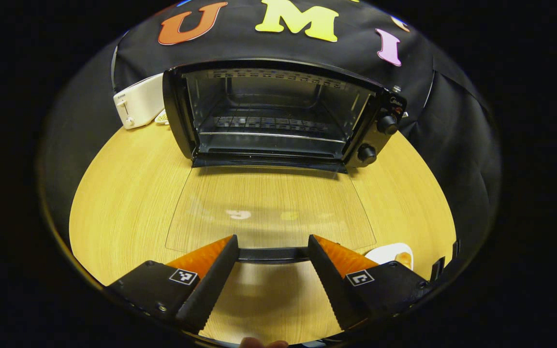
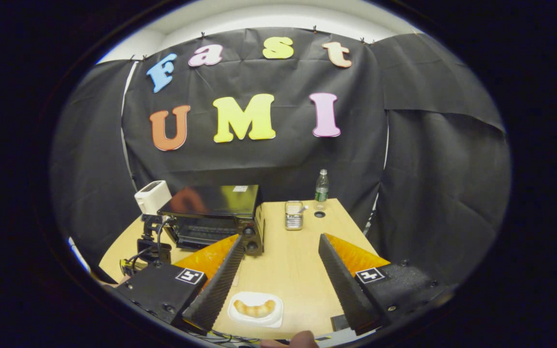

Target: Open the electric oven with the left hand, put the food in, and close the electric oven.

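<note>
Croissant [image 2: 255, 308] lies sideways on its plate [image 2: 255, 315], just under the right gripper [image 2: 278, 270] (wide open, holding nothing). Oven [image 1: 278, 116] is open; the left gripper [image 1: 272, 249] straddles the door handle [image 1: 272, 253].

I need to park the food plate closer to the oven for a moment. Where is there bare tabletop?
Bare table lies right of the oven, between its knobs, the metal tin and the plate. In front of the oven the lowered glass door covers the wood. The toaster crowds the oven's left.
</note>
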Available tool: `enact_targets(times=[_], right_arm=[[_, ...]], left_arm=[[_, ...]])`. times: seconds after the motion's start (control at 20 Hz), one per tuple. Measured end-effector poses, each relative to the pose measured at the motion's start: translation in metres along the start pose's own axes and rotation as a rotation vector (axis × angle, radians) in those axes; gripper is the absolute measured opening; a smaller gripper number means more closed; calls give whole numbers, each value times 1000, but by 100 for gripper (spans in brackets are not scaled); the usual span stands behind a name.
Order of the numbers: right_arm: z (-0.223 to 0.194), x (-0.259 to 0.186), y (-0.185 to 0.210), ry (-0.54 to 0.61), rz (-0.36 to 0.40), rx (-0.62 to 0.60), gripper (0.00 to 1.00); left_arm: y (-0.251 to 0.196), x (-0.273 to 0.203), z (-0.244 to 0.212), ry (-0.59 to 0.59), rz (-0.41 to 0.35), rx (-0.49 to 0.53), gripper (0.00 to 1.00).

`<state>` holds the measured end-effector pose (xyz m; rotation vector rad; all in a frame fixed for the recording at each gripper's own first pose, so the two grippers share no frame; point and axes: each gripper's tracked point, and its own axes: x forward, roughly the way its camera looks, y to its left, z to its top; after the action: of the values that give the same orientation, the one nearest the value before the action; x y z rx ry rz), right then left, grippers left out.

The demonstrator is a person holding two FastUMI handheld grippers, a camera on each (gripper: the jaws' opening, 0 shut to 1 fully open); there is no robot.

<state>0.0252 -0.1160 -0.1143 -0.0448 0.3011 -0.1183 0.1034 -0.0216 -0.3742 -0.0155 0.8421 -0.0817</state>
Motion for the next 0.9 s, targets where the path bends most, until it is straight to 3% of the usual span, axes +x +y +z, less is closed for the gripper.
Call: enact_targets(times=[0.2, 0.6, 0.9], right_arm=[[-6, -10, 0, 9, -5, -2, 97], [-13, -28, 7, 15, -15, 13, 97], [-31, -45, 25, 30, -23, 32, 97]], left_arm=[[1, 4, -6, -3, 2, -19, 96], [1, -5, 7, -88, -18, 45, 94], [3, -58, 24, -224, -39, 45, 93]])
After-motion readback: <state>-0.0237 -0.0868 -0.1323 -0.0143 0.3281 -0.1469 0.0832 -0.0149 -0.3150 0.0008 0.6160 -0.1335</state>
